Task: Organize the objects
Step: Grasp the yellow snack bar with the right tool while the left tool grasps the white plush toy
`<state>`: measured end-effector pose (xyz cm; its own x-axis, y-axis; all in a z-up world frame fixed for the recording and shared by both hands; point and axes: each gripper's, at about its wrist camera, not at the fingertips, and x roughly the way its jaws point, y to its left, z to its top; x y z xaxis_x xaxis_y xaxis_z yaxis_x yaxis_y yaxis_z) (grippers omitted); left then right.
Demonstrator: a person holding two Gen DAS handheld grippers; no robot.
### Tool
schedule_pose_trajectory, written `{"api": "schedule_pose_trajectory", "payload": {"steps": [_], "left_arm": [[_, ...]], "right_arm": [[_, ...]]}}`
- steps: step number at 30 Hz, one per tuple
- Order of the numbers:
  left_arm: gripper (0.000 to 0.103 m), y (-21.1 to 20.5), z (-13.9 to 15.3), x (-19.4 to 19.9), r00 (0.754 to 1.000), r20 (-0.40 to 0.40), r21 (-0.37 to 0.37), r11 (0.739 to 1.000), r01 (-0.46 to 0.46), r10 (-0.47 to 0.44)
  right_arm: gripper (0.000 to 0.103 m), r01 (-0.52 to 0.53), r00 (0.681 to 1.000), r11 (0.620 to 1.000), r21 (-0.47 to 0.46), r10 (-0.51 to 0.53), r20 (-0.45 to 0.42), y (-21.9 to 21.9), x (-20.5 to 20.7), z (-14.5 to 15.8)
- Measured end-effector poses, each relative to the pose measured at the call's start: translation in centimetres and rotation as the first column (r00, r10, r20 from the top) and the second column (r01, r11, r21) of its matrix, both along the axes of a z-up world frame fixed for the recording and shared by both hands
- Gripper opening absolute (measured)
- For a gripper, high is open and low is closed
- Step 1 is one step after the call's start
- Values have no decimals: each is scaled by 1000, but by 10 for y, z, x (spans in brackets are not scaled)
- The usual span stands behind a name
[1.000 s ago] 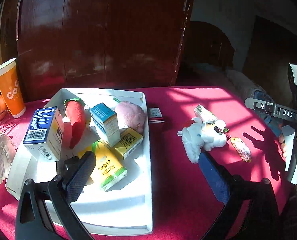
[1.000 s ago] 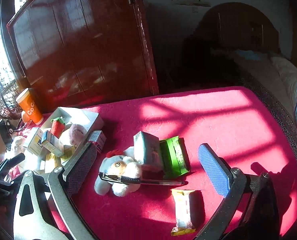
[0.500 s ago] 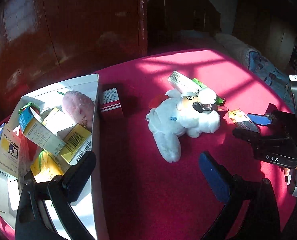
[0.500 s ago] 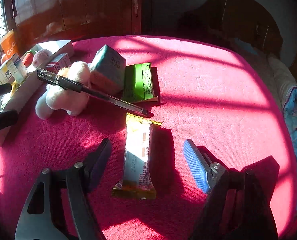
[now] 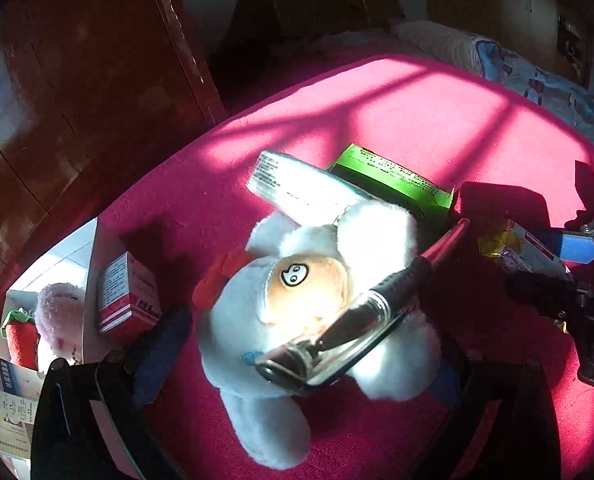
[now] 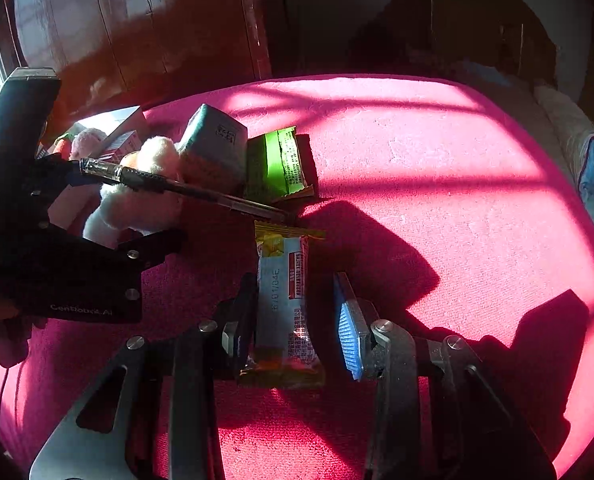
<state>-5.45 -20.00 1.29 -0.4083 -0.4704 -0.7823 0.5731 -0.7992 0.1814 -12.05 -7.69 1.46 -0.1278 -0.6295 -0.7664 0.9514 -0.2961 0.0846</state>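
Crimson cloth covers the bench [image 6: 437, 152]. On it, just right of the white plush toy [image 5: 297, 300], the snack bar [image 6: 283, 296] lies between the closing jaws of the right tool [image 6: 293, 320]; the right pad seems not yet touching. The left tool [image 5: 297, 360] stands wide around the toy, whose face bears a pen [image 5: 361, 312].

Pen [image 5: 361, 312] across white plush toy [image 5: 297, 320]

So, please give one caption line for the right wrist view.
Right claw closing around a snack bar on the red tablecloth, beside a pen resting on a plush toy.
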Motion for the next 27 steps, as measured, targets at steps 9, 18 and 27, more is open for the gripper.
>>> {"api": "schedule_pose_trajectory", "payload": {"steps": [9, 18, 27], "left_arm": [[78, 12, 5, 24, 998, -55, 137, 991, -3, 11], [78, 68, 59, 46, 997, 40, -319, 945, 69, -59], [78, 68, 87, 106, 993, -99, -258, 963, -83, 59]], "right_arm": [[21, 44, 998, 999, -20, -43, 48, 4, -12, 0], [21, 73, 997, 997, -29, -72, 37, 17, -2, 5], [21, 107, 987, 989, -102, -94, 128, 42, 0, 20]]}}
